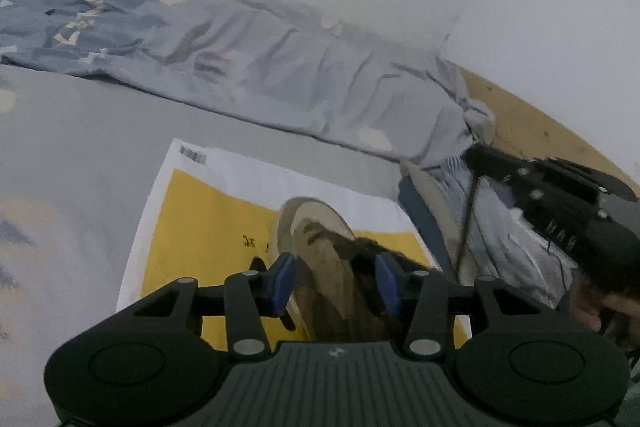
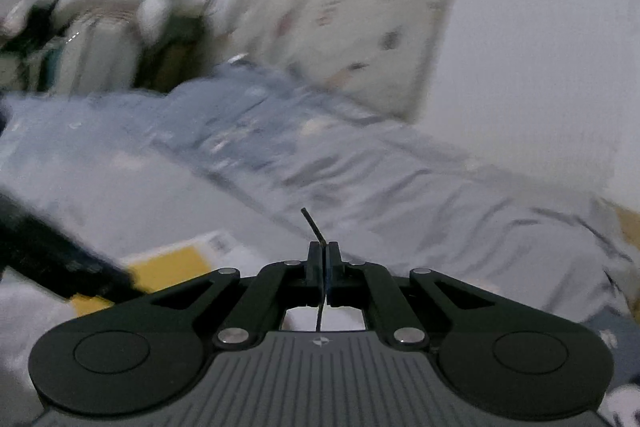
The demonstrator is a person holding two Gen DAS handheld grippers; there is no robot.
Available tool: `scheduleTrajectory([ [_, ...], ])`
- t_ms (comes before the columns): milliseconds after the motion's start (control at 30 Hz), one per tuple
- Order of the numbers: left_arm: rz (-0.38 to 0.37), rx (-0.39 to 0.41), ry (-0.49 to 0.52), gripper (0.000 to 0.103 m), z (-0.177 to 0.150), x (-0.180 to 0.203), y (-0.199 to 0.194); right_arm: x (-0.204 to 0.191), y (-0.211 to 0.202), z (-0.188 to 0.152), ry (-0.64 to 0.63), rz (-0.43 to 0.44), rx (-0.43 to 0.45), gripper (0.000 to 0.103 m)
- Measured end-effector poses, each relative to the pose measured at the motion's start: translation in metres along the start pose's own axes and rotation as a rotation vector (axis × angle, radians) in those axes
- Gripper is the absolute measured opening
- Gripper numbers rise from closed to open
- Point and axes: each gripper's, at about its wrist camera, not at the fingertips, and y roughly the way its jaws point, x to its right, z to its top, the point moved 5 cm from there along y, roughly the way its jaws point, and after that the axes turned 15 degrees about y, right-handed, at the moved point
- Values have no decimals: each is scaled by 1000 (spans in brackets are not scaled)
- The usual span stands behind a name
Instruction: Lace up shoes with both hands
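The worn brown suede shoe (image 1: 320,267) lies on a yellow-and-white printed sheet (image 1: 208,211), between the released blue pads of the left gripper (image 1: 334,283), which stand apart without touching it. The right gripper (image 2: 323,269) is clenched on a thin dark shoelace (image 2: 314,223). Grey-blue patterned bedding (image 1: 248,67) lies beyond.

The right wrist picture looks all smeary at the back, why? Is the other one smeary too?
In the right wrist view the bedding and wall are streaked with motion blur, while the right tongs and the dark lace pinched in them stay sharp. The left wrist view is dim and softer, only mildly blurred: the shoe and yellow sheet are readable, and edges bend from the fisheye.
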Motion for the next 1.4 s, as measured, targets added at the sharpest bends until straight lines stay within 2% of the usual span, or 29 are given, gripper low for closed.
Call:
scheduleTrajectory([
  [33,-3,-5,9,36,-1,1,0,-9,3,-5,-40,19,-20,1],
  [200,-11,-12,18,33,-3,3,1,-47,16,-39,-209,67,-123,1],
  [400,2,-5,-57,36,-4,-10,-4,-72,17,-67,-302,87,-177,1],
  [500,4,28,-101,41,-2,-16,-13,-84,19,-77,-352,83,-190,1],
  [700,-8,74,-212,44,0,-31,-20,-92,31,-83,-333,102,-227,1],
  [800,1,85,-217,44,1,-32,-22,-90,33,-84,-300,107,-262,1],
  [967,10,88,-236,44,0,-37,-22,-90,35,-86,-282,92,-269,1],
  [1067,17,92,-258,44,0,-40,-23,-85,41,-83,-283,19,-281,1],
  [1233,8,91,-269,44,-1,-41,-21,-84,46,-84,-268,20,-318,1],
  [1400,7,100,-280,44,-1,-42,-23,-85,47,-83,-271,31,-319,1],
])
